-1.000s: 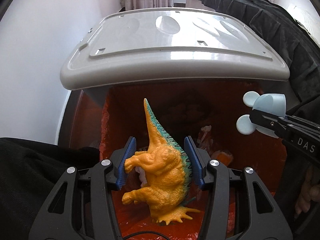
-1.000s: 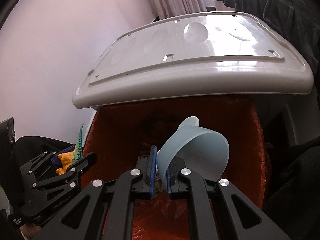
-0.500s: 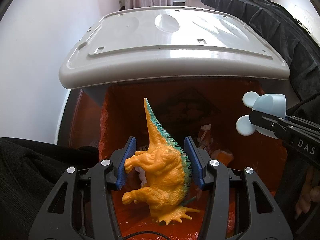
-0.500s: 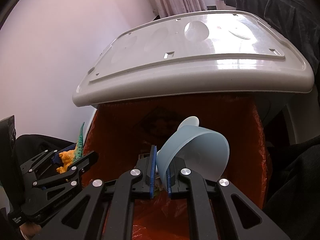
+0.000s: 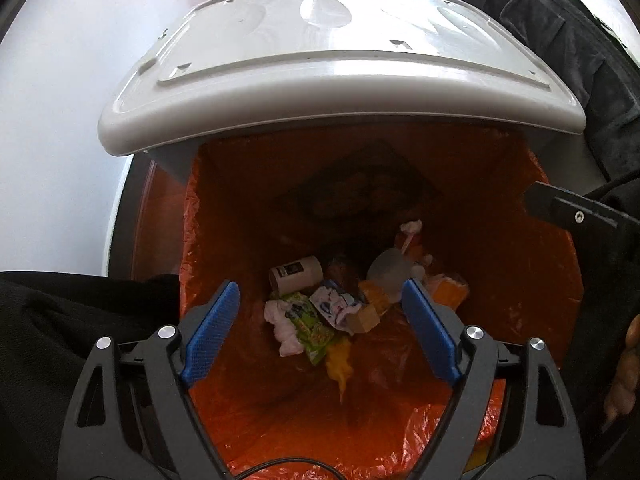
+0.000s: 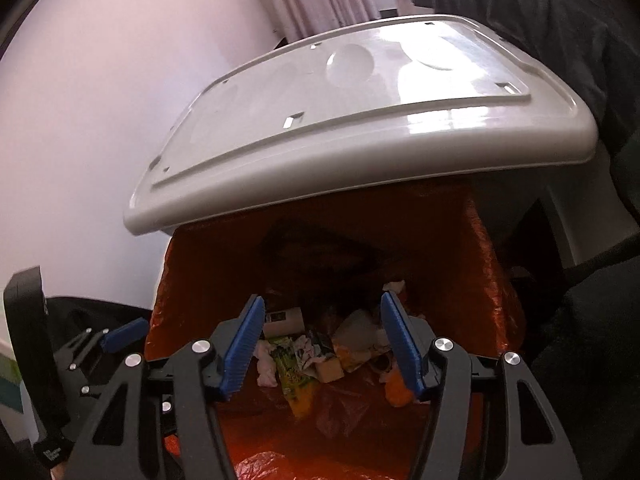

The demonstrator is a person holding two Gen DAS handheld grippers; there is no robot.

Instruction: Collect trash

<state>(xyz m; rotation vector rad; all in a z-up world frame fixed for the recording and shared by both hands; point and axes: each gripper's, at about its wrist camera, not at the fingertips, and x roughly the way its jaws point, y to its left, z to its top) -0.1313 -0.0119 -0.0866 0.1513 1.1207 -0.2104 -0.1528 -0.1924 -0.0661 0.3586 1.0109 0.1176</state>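
Note:
A grey bin with its lid (image 5: 340, 68) raised holds an orange liner (image 5: 248, 408), and the lid shows in the right wrist view too (image 6: 360, 108). Both grippers hang over the bin's mouth. My left gripper (image 5: 320, 328) is open and empty. My right gripper (image 6: 322, 346) is open and empty. At the bottom lies trash: a small white cup (image 5: 296, 274), a green wrapper (image 5: 310, 326), crumpled paper (image 5: 282, 328), a pale round bowl (image 5: 390, 270) and a blurred orange shape (image 5: 340, 364), perhaps the toy dinosaur.
A white wall (image 5: 60, 120) stands to the left. Dark cloth (image 5: 560, 40) lies behind and right of the bin. Black fabric (image 5: 60, 320) is at lower left. The left gripper shows at the left of the right wrist view (image 6: 116, 336).
Both grippers have opened. The orange dinosaur has left the left gripper and the pale blue bowl has left the right one; both have dropped into the bin.

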